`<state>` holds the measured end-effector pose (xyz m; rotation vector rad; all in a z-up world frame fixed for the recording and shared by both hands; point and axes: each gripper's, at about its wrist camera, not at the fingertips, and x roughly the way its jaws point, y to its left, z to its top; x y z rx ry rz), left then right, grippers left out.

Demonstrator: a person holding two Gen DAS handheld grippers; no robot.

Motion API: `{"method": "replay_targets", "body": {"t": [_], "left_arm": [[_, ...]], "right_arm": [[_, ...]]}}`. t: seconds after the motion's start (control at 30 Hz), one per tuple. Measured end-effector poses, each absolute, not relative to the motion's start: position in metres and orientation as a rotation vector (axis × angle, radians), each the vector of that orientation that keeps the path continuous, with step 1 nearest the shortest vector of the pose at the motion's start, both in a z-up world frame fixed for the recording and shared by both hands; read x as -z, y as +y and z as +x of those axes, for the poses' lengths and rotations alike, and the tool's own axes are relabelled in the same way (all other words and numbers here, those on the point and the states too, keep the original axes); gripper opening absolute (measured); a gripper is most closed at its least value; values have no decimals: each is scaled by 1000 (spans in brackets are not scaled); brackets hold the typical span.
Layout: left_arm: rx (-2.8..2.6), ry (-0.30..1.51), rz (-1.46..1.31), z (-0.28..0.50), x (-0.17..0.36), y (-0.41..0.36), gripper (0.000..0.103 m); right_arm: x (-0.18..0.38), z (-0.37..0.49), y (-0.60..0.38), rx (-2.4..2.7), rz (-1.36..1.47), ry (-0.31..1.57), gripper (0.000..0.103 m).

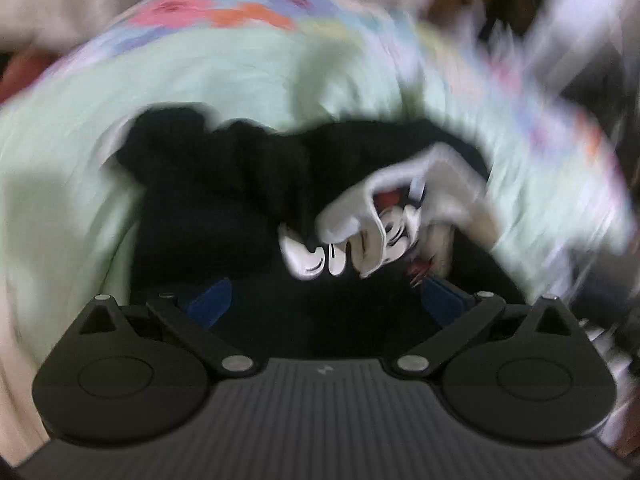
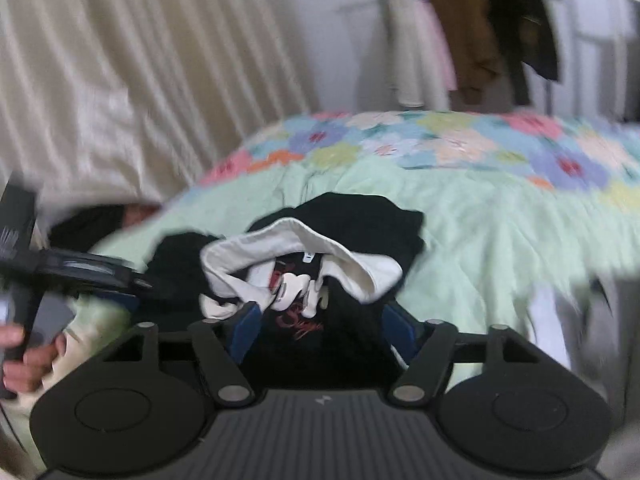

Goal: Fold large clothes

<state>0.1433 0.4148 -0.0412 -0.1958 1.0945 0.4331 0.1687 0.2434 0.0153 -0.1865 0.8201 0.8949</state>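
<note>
Hoodie (image 1: 224, 184), black with white hood lining and a cartoon print, is seen crumpled on the pale green bedspread (image 1: 240, 64) of the bed, whose far edge carries a flowered pattern. Left hand-held gripper (image 1: 324, 300) is held wide open just over the black fabric, nothing between its blue pads (image 1: 210, 300); this view is badly blurred. Right hand-held gripper (image 2: 326, 330) is also spread open, jaws either side of the printed chest, with the white hood (image 2: 296, 248) just ahead. A hand (image 2: 28, 356) is seen at the left edge, gripping the other tool. Curtains (image 2: 120, 60) hang behind.
</note>
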Motion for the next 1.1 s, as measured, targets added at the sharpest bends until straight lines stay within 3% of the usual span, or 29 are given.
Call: {"method": "replay_targets", "body": {"t": [0.07, 0.1, 0.13, 0.2, 0.23, 0.27, 0.3, 0.33, 0.4, 0.47, 0.5, 0.53, 0.6, 0.7, 0.83, 0.9, 0.97, 1.1], "left_arm": [[-432, 1130, -80, 165, 64, 407, 95], [-460, 1132, -75, 167, 72, 410, 77], [-489, 1134, -71, 170, 79, 413, 51], [-571, 1109, -96, 168, 82, 428, 32], [-616, 1046, -140, 165, 80, 444, 27], [-641, 974, -168, 162, 73, 452, 25], [-664, 900, -196, 159, 67, 460, 23], [-687, 826, -222, 155, 60, 468, 22], [-774, 590, -200, 144, 32, 466, 22], [-839, 416, -155, 139, 19, 455, 32], [-869, 393, -128, 140, 19, 451, 48], [-899, 371, -100, 141, 20, 448, 71], [-988, 415, -31, 147, 25, 451, 99], [-1051, 535, -60, 153, 34, 471, 102], [-963, 615, -381, 134, 41, 511, 102], [-926, 632, -489, 125, 45, 525, 102], [-927, 631, -567, 112, 42, 537, 102], [-922, 640, -571, 104, 39, 538, 102]], "right_arm": [[3, 186, 269, -841, -229, 825, 76], [13, 194, 279, -814, -234, 832, 76], [20, 199, 284, -803, -232, 849, 76], [36, 215, 293, -804, -210, 899, 72], [43, 226, 297, -812, -193, 930, 52], [51, 236, 302, -819, -176, 961, 25], [57, 246, 305, -830, -149, 987, 14], [58, 255, 304, -853, -89, 999, 10], [49, 265, 304, -882, -17, 966, 9], [29, 270, 311, -899, -2, 891, 9], [17, 273, 316, -904, -4, 849, 8], [8, 276, 321, -899, -6, 812, 8], [6, 284, 321, -880, 4, 815, 8], [3, 296, 322, -851, 19, 819, 9], [0, 312, 323, -812, 39, 825, 25], [-2, 320, 324, -793, 48, 827, 43], [-4, 328, 324, -774, 58, 830, 77], [4, 327, 306, -789, 14, 912, 80]]}}
